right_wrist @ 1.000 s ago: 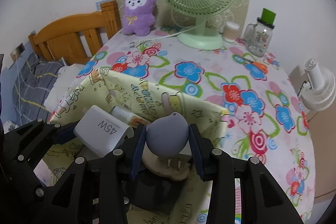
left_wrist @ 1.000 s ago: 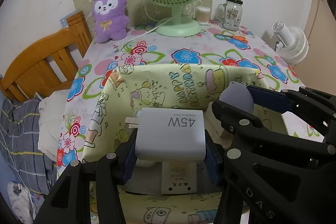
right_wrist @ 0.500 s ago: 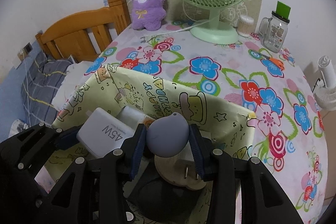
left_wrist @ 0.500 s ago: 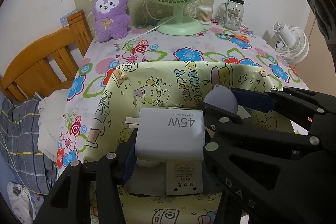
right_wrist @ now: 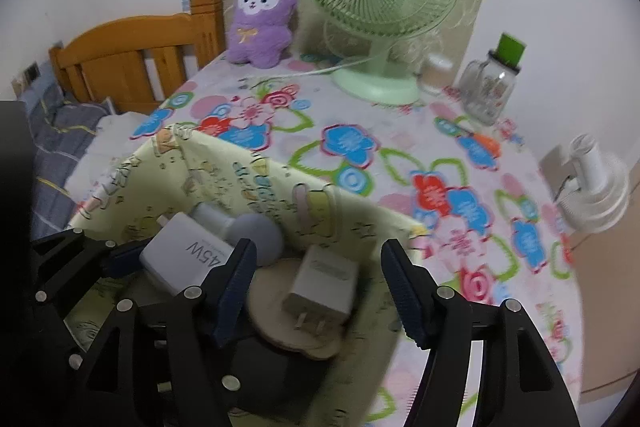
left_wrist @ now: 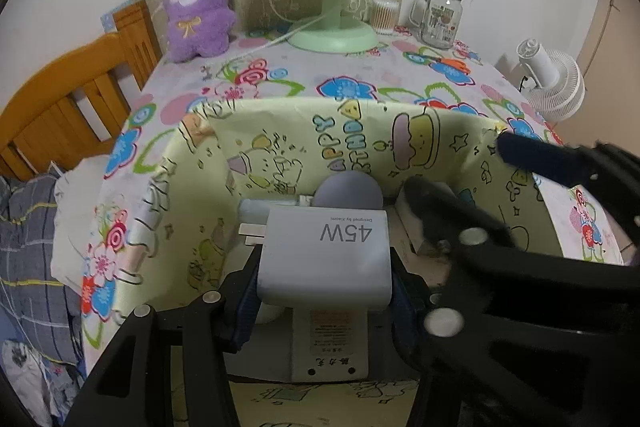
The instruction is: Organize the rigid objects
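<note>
Left hand-held gripper clenched on white 45W charger, held over yellow cartoon-print box on bench. Right hand-held gripper just opened up, released; grey round thing sits inside box, beside small white plug.

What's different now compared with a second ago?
The right gripper has just been opening and has let go of the grey round thing, which now lies in the yellow paper box beside its left finger. The left gripper still clamps the white 45W charger.
</note>
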`<state>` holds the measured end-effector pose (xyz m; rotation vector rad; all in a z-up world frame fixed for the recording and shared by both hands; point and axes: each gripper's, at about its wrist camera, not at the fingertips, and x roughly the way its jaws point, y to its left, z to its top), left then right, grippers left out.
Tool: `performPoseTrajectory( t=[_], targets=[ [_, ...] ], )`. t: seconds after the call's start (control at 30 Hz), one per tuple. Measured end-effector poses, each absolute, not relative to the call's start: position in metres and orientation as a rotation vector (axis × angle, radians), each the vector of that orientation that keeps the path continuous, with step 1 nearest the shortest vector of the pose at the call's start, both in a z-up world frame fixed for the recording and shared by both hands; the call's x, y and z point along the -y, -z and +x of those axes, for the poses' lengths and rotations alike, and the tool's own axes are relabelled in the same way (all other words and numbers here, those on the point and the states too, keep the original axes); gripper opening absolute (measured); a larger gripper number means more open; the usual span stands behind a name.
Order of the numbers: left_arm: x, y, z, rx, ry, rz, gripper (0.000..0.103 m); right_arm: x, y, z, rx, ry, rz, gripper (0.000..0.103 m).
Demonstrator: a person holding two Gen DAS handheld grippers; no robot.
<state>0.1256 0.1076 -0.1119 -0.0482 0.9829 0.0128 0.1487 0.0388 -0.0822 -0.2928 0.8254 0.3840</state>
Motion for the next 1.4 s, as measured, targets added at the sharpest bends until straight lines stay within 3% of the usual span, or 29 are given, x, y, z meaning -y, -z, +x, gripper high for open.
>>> performPoseTrajectory(
  t=[0.27,0.6,1.4],
  targets=[
    [-0.109,0.115,0.125,-0.993,-0.026,-0.069,0.06,-0.033,0.081,0.146,-0.813,-0.377,-0.299,0.068],
    [-0.099,0.095,0.108,-0.928,-0.035,-0.037,0.09,-0.028,0.074,0.138,-0.82,-0.385,-0.265,0.069],
    [-0.06,0.075,0.09,-0.897,-0.034,0.028,0.097,0.022,0.054,0.11,-0.783,-0.326,-0.189,0.081]
  ],
)
